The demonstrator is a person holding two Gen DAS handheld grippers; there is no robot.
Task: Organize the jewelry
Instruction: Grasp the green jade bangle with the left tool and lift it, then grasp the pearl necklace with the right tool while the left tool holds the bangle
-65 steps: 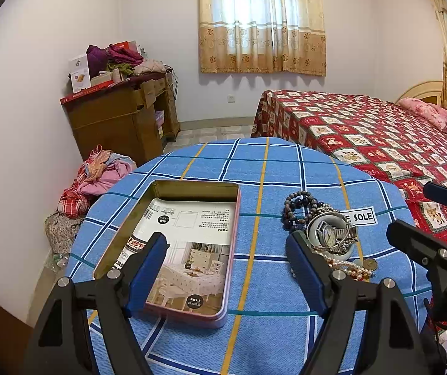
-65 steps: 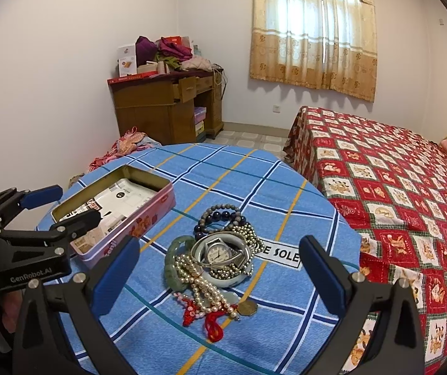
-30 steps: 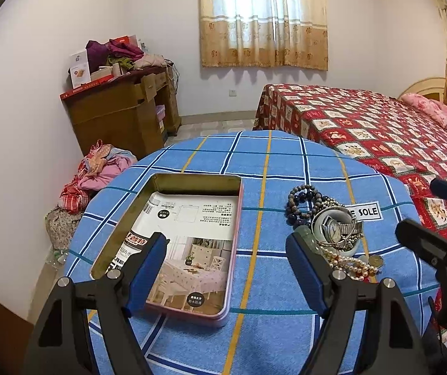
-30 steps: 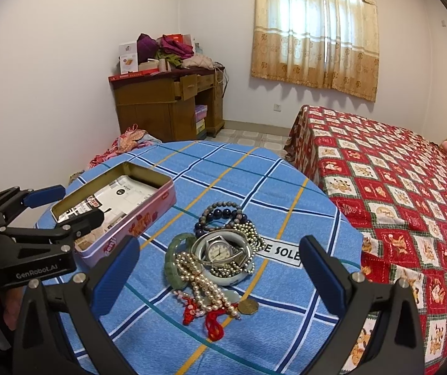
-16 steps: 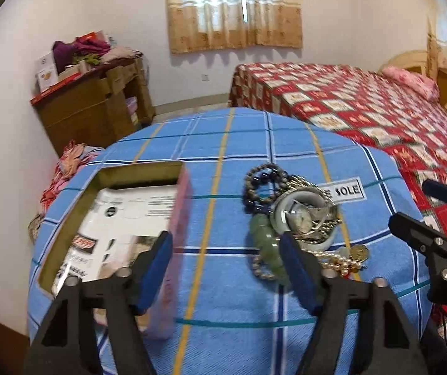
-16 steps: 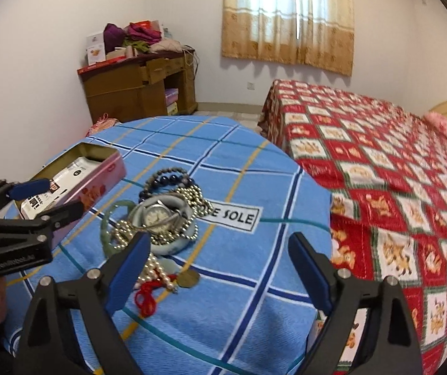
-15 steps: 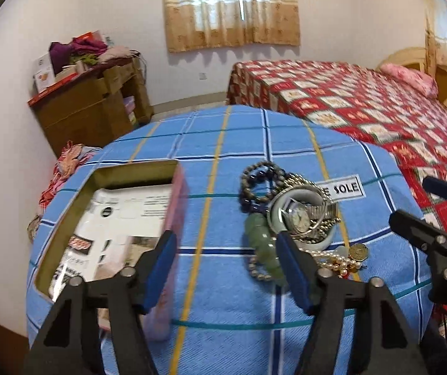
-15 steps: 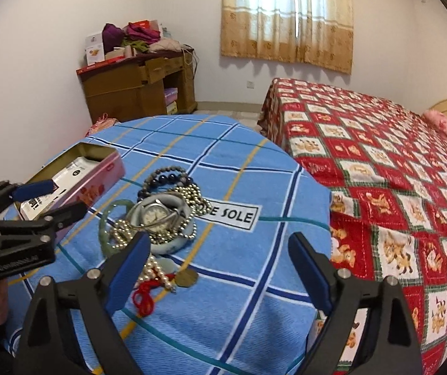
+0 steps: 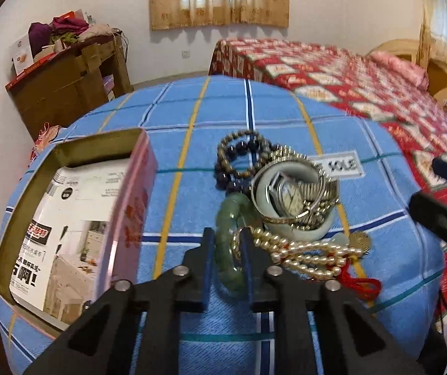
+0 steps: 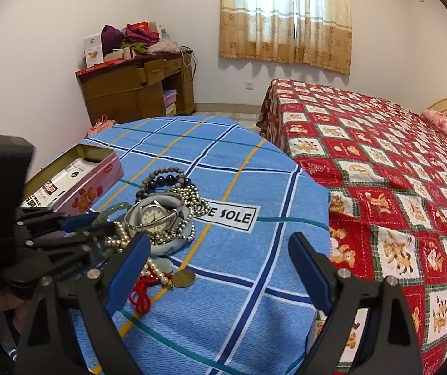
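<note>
the left gripper (image 9: 227, 243) is sitting low over the blue checked tablecloth (image 9: 285, 118), its two fingers drawn in close and pinching the near arc of one green jade bangle (image 9: 232, 218). the bangle is lying at the left edge of the jewelry heap, touching the pearl strand (image 9: 301, 250) on its right.

the right gripper (image 10: 220, 268) is hovering with its fingers spread wide and nothing between them, over the near right part of the cloth beside the heap.

the heap is sitting near the middle of the round table, just left of the "sole" label (image 10: 228, 215). counted: one wristwatch (image 9: 292, 197) resting inside one pale bangle (image 9: 285, 228), two dark bead bracelets (image 9: 239, 159) behind it, one gold-bead chain (image 10: 189, 197) tangled round the watch, one pearl strand with a red tassel (image 9: 357, 284), and one gold coin (image 10: 183, 278) at the near edge of the heap.

one open tin box (image 9: 67, 218) is standing to the left, apart from the heap, with a strip of bare cloth and a yellow stripe between them. its near-left corner is reaching the table's rim. a printed leaflet (image 9: 67, 212) is lying flat inside it.

the far half of the cloth is lying bare up to the rim. to the right the table edge is dropping close beside one bed with a red patchwork quilt (image 10: 379, 162). one wooden desk (image 10: 136, 90) is standing against the far wall.
</note>
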